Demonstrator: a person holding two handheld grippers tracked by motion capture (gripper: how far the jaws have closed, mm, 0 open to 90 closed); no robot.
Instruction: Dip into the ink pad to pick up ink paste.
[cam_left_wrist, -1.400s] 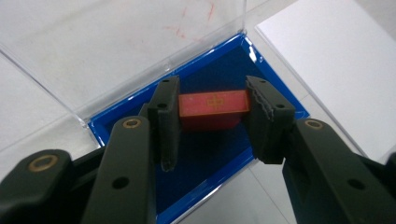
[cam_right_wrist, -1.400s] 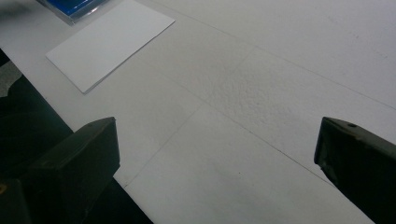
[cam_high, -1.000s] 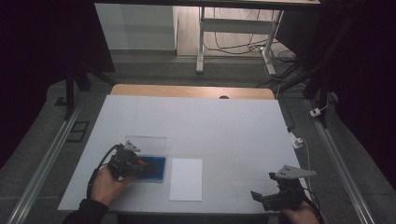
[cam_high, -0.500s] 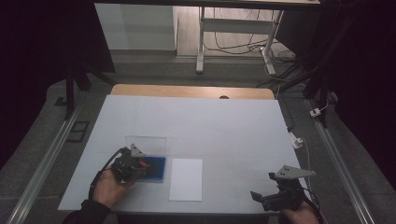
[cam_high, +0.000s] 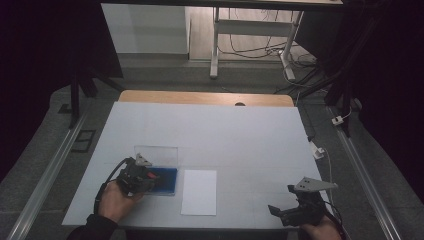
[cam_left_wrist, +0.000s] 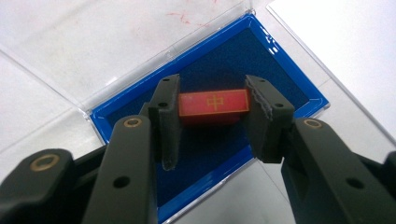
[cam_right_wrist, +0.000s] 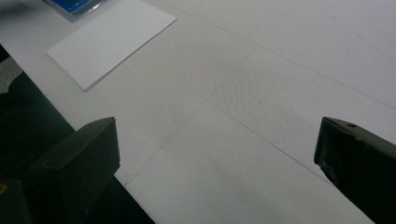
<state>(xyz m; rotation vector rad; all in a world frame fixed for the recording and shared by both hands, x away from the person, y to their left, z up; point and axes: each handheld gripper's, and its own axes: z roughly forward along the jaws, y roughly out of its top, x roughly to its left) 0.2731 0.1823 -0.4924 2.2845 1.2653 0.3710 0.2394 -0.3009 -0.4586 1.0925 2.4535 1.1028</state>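
Observation:
A small red block (cam_left_wrist: 212, 103) with a gold mark lies on the dark blue lining of an open case (cam_left_wrist: 280, 79). My left gripper (cam_left_wrist: 212, 119) is shut on the red block, one pad against each of its ends. In the high view that left gripper (cam_high: 150, 176) sits over the blue case (cam_high: 169, 181) at the table's front left, and the case's clear lid (cam_high: 156, 154) lies open behind it. My right gripper (cam_high: 280, 212) rests at the front right, and its jaws (cam_right_wrist: 219, 154) stand open over the bare tabletop with nothing between them.
A white sheet of paper (cam_high: 199, 192) lies just right of the case, also seen as white paper (cam_right_wrist: 112, 39) in the right gripper view. The white table top (cam_high: 210, 130) ends in a wooden strip (cam_high: 205, 97) at the back. A white plug and cable (cam_high: 316, 150) hang at the right edge.

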